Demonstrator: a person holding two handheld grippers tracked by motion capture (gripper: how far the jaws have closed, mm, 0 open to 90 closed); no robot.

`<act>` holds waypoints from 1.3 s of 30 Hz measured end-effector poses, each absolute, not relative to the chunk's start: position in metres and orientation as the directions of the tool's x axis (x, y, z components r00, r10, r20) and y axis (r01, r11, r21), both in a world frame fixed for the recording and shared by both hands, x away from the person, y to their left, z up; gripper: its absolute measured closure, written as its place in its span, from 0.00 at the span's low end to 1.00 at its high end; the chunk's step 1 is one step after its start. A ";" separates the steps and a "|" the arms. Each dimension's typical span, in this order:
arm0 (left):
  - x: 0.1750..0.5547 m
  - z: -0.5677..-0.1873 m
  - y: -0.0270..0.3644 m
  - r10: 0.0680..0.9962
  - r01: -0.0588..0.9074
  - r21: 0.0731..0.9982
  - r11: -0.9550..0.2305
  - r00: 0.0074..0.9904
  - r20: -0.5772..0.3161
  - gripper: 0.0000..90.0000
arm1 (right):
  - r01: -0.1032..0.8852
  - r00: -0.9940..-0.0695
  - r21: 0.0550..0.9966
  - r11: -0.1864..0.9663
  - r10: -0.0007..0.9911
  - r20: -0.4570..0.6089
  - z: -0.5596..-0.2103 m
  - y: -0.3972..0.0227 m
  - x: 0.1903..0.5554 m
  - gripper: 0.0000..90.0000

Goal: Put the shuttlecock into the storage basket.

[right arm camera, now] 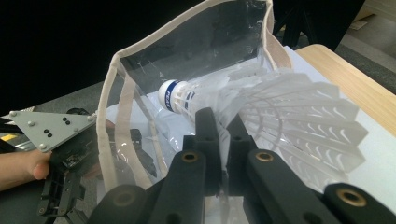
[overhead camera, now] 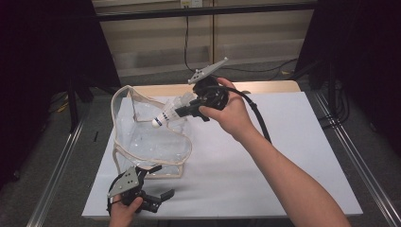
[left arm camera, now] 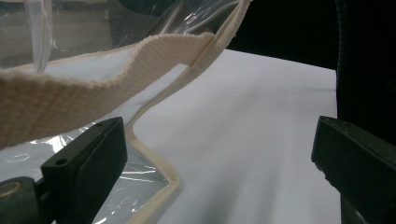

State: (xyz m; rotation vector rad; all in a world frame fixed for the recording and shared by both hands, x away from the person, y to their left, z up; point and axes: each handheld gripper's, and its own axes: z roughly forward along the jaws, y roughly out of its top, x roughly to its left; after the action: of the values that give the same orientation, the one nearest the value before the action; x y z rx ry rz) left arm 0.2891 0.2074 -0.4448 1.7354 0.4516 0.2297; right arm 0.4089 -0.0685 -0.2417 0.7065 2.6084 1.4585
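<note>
A white shuttlecock (overhead camera: 165, 117) with a blue band by its cork hangs cork-first over the mouth of a clear plastic bag (overhead camera: 142, 142) with beige trim. My right gripper (overhead camera: 182, 111) is shut on the feather skirt. In the right gripper view the two jaws (right arm camera: 219, 121) pinch the feathers, and the cork (right arm camera: 172, 95) points into the bag's opening (right arm camera: 116, 107). My left gripper (overhead camera: 163, 180) stands open at the bag's near corner. In the left gripper view its jaws (left arm camera: 219, 154) are wide apart, with the beige trim (left arm camera: 93, 88) above and beside the left one.
The bag lies on a white sheet (overhead camera: 283, 156) laid over a wooden table (overhead camera: 265, 86). The right gripper's black cable (overhead camera: 255, 113) trails across the sheet. Dark stands and metal rails flank the table on both sides.
</note>
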 end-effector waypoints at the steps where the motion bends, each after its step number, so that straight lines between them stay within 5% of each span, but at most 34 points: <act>1: 0.289 -0.445 0.207 0.419 0.174 0.972 -0.155 0.903 -0.094 0.04 | 0.356 -0.893 0.821 0.447 0.423 0.157 -0.242 -0.067 0.409 0.98; 39: 0.289 -0.445 0.208 0.417 0.176 0.972 -0.153 0.904 -0.098 0.04 | 0.331 -0.915 0.796 0.506 0.378 0.140 -0.254 -0.026 0.422 0.98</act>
State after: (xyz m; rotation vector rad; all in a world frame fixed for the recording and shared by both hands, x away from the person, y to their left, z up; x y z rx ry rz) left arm 0.2888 0.2082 -0.4452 1.7314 0.4527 0.2234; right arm 0.4224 -0.0257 -0.2544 0.6319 2.6810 1.3997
